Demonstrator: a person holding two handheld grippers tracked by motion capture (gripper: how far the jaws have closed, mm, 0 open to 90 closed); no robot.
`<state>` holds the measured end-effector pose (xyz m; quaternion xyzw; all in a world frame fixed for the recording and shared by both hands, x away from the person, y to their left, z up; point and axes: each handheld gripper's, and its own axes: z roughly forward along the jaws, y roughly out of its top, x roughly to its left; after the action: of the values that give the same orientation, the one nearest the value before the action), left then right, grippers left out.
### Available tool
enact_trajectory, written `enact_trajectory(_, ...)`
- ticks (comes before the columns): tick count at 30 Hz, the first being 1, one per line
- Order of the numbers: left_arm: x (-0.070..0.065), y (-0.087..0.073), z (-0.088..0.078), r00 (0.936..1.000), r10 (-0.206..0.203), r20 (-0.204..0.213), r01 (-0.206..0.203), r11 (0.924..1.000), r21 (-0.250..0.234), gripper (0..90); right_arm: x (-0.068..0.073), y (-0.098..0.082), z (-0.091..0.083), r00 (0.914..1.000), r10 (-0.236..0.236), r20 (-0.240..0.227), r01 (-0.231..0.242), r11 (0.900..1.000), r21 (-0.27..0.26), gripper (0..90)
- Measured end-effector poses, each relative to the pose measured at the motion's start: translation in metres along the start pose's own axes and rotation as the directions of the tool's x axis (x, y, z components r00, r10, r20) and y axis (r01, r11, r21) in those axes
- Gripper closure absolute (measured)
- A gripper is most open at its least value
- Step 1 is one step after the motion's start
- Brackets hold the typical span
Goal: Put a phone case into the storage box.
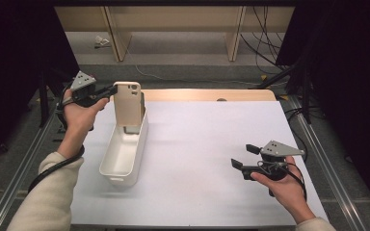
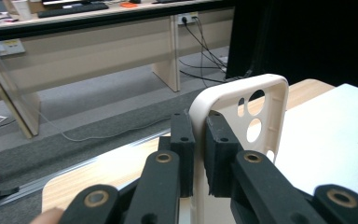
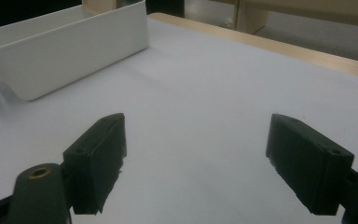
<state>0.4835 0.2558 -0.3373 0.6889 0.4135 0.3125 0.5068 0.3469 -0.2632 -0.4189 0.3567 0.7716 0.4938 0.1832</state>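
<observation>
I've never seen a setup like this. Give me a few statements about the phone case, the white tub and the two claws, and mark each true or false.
1. The left claw is shut on the edge of the cream plastic phone case. True.
2. The phone case lies flat on the white table top. False: it stands upright over the far end of the white oblong plastic tub.
3. The right claw is open with nothing between its jaws. True.
4. The right claw grips the tub's rim. False: it hovers over bare table, well apart from the tub.
5. The case has round camera cut-outs near its top corner. True.
</observation>
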Motion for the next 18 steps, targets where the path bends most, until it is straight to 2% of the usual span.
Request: enact_trajectory(18, 0.009, -0.028, 0.024, 0.999, -0.02, 0.039, 0.018, 0.9973, 0.071, 83.1, 0.0, 0.0, 0.0, 1.0, -0.001, 0.0, 0.001, 1.0, 0.002, 20.9)
